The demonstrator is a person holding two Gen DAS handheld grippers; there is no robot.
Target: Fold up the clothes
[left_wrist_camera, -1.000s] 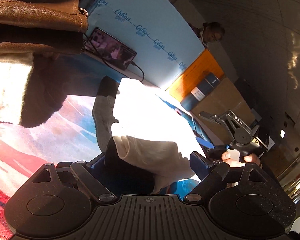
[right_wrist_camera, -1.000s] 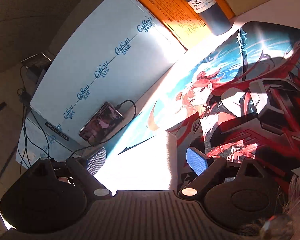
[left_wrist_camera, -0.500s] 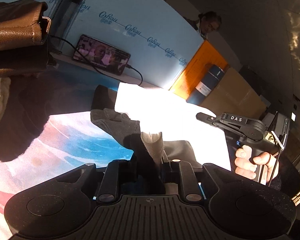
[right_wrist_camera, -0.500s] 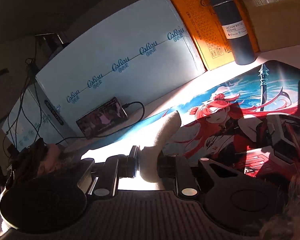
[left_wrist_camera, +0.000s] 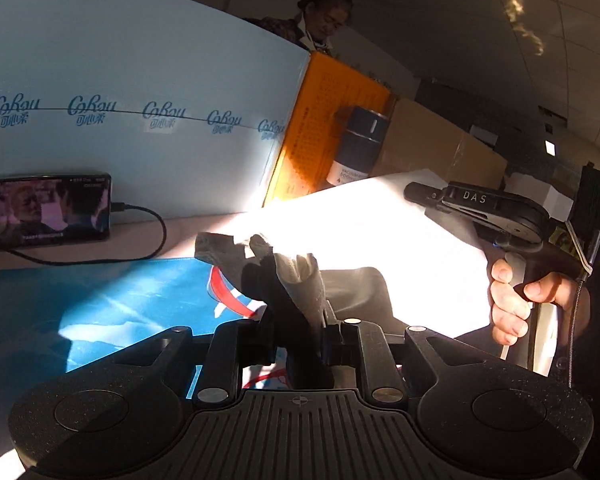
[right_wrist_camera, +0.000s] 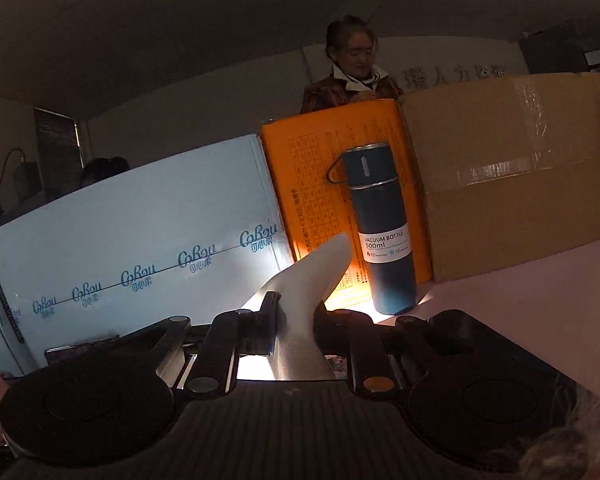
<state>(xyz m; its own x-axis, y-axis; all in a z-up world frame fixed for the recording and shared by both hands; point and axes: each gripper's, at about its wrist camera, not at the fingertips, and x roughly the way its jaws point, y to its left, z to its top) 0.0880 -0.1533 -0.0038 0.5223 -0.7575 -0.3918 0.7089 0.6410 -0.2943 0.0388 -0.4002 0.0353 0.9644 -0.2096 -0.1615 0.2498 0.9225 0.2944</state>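
Observation:
A white garment (left_wrist_camera: 364, 236) is stretched in the air between my two grippers, bright in the sunlight. My left gripper (left_wrist_camera: 296, 336) is shut on a bunched edge of it that looks dark in shadow. My right gripper (right_wrist_camera: 296, 332) is shut on another edge, and a white tip of cloth (right_wrist_camera: 320, 264) sticks up between its jaws. In the left wrist view the right gripper's body (left_wrist_camera: 496, 212) and the hand holding it are at the right, behind the cloth.
A printed mat (left_wrist_camera: 100, 304) covers the table. Behind it stand a pale blue box (left_wrist_camera: 140, 80), an orange box (right_wrist_camera: 320, 184), a brown carton (right_wrist_camera: 520, 184) and a dark vacuum bottle (right_wrist_camera: 384, 232). A phone (left_wrist_camera: 44, 212) on a cable leans on the blue box. A person (right_wrist_camera: 354, 68) stands behind.
Both grippers closed on the white garment, then lifted it off the mat. Both views have tilted up from the table toward the boxes.

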